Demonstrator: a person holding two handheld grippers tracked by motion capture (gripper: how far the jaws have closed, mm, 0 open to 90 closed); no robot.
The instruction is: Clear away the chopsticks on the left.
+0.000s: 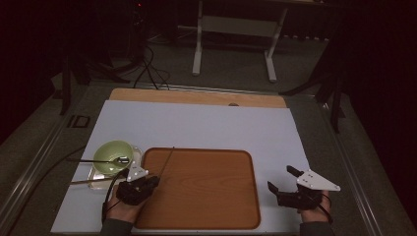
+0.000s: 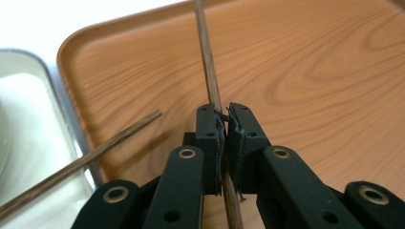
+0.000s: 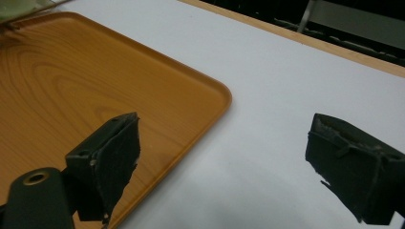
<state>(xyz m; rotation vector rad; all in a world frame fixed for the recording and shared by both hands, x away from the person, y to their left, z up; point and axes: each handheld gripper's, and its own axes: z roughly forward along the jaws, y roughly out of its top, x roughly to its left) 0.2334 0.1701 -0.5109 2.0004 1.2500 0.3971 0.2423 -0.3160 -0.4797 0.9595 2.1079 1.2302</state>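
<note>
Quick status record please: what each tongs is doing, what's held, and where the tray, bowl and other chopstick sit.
left tongs: shut on a chopstick, over the tray's left part
right tongs: open, holding nothing, over the white mat right of the tray
tray: wooden, middle of mat, bare
other chopstick: lies across the tray's left rim
green bowl: left of tray, spoon across it

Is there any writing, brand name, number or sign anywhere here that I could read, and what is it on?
None: no readable word, number or sign on the wooden tray, the green bowl, the white mat or the chopstick held in the left claw.
The right claw carries no label either.
</note>
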